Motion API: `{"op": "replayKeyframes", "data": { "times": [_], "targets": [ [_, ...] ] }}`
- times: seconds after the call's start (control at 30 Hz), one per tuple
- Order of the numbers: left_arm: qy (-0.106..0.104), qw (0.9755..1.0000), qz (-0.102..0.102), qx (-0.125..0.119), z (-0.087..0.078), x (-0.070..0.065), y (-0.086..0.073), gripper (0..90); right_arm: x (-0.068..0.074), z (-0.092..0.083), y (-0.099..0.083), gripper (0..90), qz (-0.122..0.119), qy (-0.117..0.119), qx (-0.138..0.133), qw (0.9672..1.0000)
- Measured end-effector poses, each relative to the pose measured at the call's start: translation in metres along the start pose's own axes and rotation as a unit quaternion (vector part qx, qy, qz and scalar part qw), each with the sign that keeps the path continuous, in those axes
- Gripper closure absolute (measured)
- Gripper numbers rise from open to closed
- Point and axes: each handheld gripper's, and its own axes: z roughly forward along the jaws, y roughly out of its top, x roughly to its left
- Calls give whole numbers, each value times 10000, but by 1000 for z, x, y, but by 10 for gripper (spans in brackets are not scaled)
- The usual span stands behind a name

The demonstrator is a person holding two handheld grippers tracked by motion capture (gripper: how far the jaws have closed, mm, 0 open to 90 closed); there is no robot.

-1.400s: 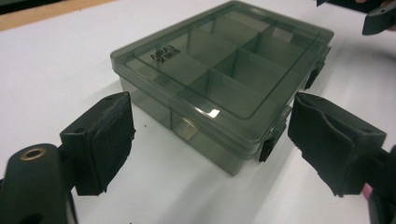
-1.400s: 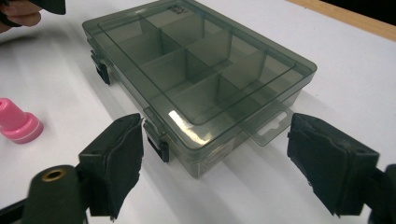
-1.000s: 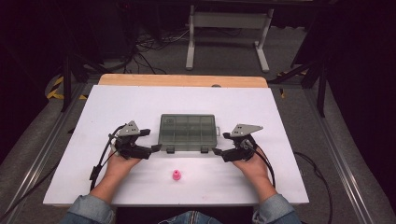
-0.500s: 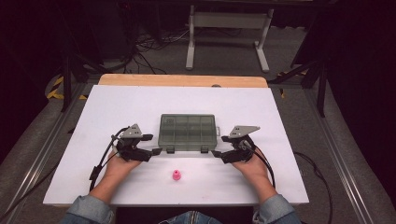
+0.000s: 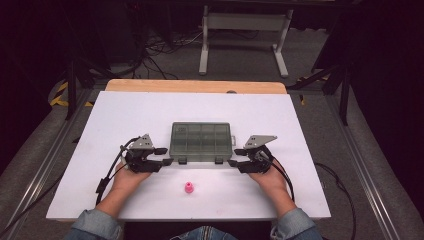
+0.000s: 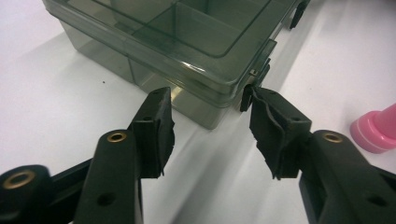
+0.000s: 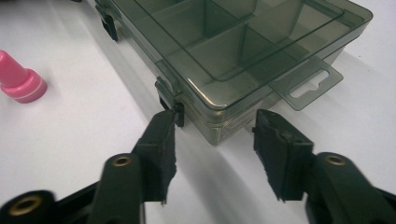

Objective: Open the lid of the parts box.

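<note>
"Where was the smoky clear plastic compartment box [image 5: 201, 141]?"

"At the middle of the white desk [image 5: 125, 112], lid shut, long axis running left to right, latches toward the person. The left gripper [image 5: 165, 156] and right gripper [image 5: 236, 157] each straddled a near corner."

"Gripping it?"

"No. Both sets of fingers had just been closing, yet stood apart, with one finger [image 6: 273, 126] at a latch."

"Any extras up close?"

"The right gripper view showed the box's hang tab [image 7: 306, 84]; the high view showed the small pink plastic cone [image 5: 189, 188] near the front edge."

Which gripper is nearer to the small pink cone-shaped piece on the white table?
Left, slightly. The left gripper is up-left of the small pink cone-shaped piece, at the box's corner; the right gripper is up-right of it, a little farther.
</note>
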Motion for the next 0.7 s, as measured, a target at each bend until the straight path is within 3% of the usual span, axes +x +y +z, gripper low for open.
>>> {"op": "replayKeyframes", "data": {
  "times": [0.23,0.7],
  "targets": [
    [17,10000,56,-6,-1,-1,1,600,1,1,0,640,-33,-84,51,9999],
    [119,9996,237,137,-1,-4,1,702,2,3,0,704,-105,-154,128,9997]
  ]
}}
